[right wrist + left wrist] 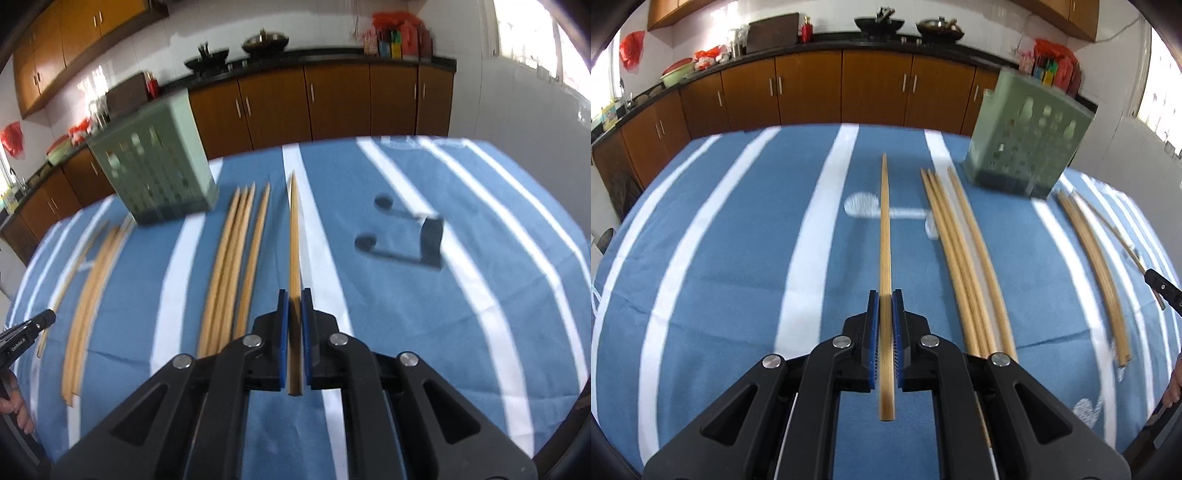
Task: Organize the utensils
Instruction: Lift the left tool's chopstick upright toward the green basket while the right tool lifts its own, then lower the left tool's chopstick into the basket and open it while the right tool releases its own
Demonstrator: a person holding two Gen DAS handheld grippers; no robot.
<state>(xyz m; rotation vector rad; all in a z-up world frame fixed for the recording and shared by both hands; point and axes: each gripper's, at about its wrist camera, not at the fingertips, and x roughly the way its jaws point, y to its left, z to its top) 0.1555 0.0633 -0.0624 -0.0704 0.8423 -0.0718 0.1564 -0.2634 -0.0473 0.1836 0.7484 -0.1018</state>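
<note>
Green holder point(1030, 136) stands ahead-right of your left gripper point(885, 295), ahead-left of your right gripper point(294, 295). Each is clamped on a chopstick point(885, 236) point(294, 236). Loose chopsticks point(236, 258) lie between them. Keep tips level; approach one at a time.

Left tongs point(885, 301) and right tongs point(294, 299) both clamped, angled seemingly downward.

Four loose chopsticks point(960, 258) beside one green holder point(1027, 136), one black stand point(413, 236).
</note>
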